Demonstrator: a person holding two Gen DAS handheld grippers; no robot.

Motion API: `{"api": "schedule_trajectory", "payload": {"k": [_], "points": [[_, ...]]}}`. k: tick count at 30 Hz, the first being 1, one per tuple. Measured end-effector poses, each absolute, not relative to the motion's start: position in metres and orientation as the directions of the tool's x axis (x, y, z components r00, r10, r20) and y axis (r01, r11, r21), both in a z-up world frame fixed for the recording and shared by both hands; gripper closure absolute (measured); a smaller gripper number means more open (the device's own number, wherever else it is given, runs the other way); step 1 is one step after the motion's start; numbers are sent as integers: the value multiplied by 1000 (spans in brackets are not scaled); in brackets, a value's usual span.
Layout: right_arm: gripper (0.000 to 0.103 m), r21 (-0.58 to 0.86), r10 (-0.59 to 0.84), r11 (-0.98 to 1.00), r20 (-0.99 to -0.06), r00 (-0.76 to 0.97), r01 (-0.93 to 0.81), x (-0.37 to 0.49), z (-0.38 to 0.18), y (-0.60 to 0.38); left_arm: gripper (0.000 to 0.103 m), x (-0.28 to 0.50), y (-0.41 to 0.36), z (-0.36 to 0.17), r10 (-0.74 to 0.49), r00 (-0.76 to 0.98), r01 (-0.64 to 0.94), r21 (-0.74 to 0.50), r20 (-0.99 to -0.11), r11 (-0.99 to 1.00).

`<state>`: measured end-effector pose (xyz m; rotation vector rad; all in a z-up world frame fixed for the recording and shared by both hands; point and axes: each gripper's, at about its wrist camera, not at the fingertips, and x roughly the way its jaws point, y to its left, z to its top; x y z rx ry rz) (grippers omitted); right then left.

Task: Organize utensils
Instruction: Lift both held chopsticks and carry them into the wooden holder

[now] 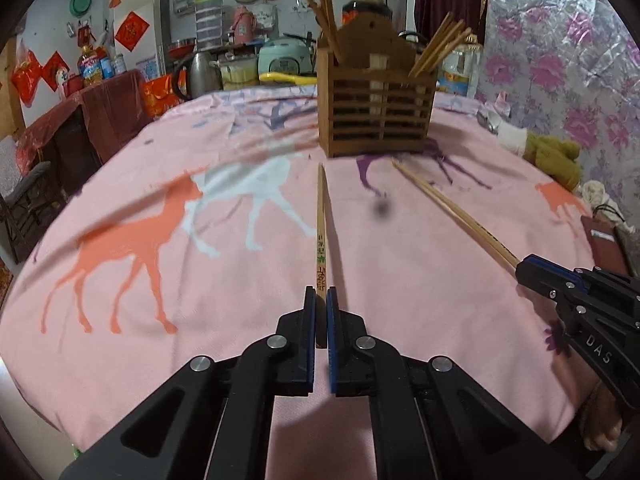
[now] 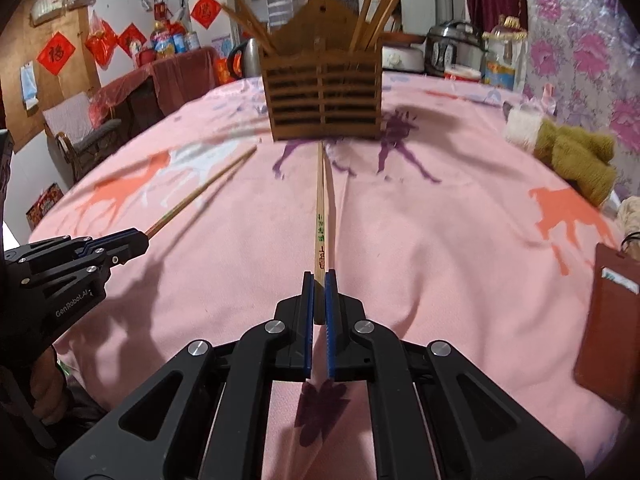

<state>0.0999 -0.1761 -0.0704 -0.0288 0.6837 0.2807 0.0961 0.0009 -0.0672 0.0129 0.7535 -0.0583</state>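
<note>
Left claw (image 1: 321,294) is clamped almost closed on the printed end of one chopstick (image 1: 321,216), tip aimed at twelve o'clock toward the wooden holder (image 1: 376,108), likely to slot it in beside others. At about three o'clock, right claw (image 2: 319,278) pinches a second chopstick (image 2: 320,204) likewise, above the pink tabletop (image 1: 400,240).

Pink horse-printed tablecloth (image 1: 400,280), brown slatted holder (image 1: 376,116).
</note>
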Motion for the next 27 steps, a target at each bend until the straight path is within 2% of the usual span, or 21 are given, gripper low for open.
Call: {"api": "schedule_trajectory", "payload": {"k": [16, 21, 27], "points": [[97, 144, 285, 958, -412, 866, -247, 98, 32, -207, 97, 101, 4, 28, -61, 813, 68, -10, -579, 998], [97, 158, 300, 953, -380, 875, -258, 95, 47, -210, 97, 99, 1, 48, -83, 828, 87, -19, -554, 996], [97, 152, 294, 955, -386, 874, -255, 97, 45, -208, 97, 103, -5, 60, -109, 836, 116, -20, -538, 993]]}}
